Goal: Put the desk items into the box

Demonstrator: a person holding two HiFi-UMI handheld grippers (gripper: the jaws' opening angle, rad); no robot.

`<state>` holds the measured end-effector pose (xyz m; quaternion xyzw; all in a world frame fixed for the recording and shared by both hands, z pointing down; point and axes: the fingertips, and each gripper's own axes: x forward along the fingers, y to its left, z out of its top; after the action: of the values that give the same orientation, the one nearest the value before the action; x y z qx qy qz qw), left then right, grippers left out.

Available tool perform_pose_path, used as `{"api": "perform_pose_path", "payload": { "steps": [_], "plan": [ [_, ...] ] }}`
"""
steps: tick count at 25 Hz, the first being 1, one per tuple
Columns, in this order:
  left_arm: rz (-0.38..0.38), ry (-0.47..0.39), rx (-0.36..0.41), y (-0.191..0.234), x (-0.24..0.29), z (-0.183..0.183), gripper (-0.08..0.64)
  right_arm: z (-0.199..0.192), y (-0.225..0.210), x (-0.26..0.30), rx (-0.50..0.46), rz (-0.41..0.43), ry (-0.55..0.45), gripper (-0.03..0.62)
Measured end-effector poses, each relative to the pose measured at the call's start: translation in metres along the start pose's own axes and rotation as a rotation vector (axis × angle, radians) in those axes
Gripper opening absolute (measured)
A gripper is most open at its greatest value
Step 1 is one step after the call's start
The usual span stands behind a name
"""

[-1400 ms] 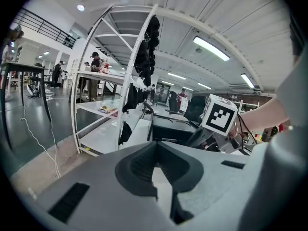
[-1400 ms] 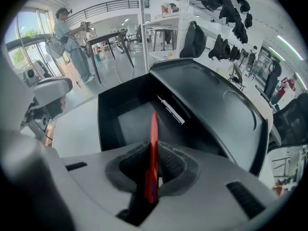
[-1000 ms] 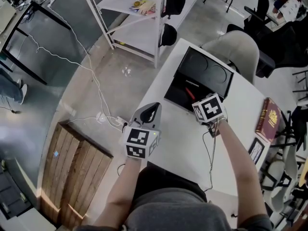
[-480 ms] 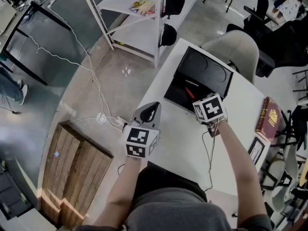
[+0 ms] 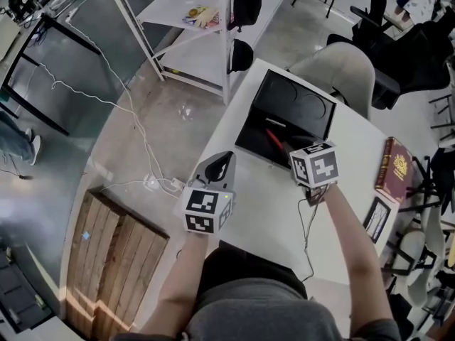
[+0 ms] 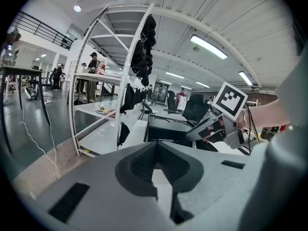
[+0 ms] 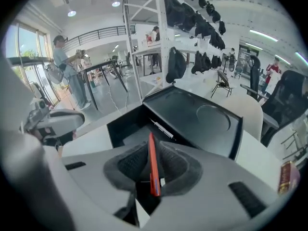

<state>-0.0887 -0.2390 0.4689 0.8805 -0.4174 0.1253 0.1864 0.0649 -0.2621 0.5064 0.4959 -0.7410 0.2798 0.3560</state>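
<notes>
A black box point(image 5: 245, 146) stands open on the white desk point(image 5: 270, 212), its lid point(image 5: 298, 105) tipped back. My right gripper point(image 5: 286, 149) hovers over the box's near edge. Its jaws are opening, and a red pen point(image 7: 153, 167) stands upright between the pads, its tip reaching over the box's inside point(image 7: 126, 129). Another pen point(image 7: 161, 129) lies in the box. My left gripper point(image 5: 225, 156) hangs over the desk's left edge, shut and empty; its pads meet in the left gripper view point(image 6: 157, 146), which also shows the right gripper point(image 6: 208, 129).
A dark red book point(image 5: 394, 168) and a small framed item point(image 5: 377, 219) lie at the desk's right. A thin cable point(image 5: 306, 226) runs along my right arm. A grey chair point(image 5: 338, 73) stands behind the box, a white rack point(image 5: 206, 13) to its left, a wooden pallet point(image 5: 114, 254) on the floor.
The right gripper has shifted slightly right at the box's near edge, the red pen still poking over the box. The left gripper has stayed put.
</notes>
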Motion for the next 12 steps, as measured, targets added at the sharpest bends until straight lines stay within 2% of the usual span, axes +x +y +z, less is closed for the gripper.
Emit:
{"api": "perform_pose_path", "payload": {
  "steps": [12],
  "plan": [
    [-0.011,-0.010,0.051,-0.019,0.001,0.012,0.006,0.013,-0.005,-0.065,0.117,0.003,-0.238,0.037]
  ]
}}
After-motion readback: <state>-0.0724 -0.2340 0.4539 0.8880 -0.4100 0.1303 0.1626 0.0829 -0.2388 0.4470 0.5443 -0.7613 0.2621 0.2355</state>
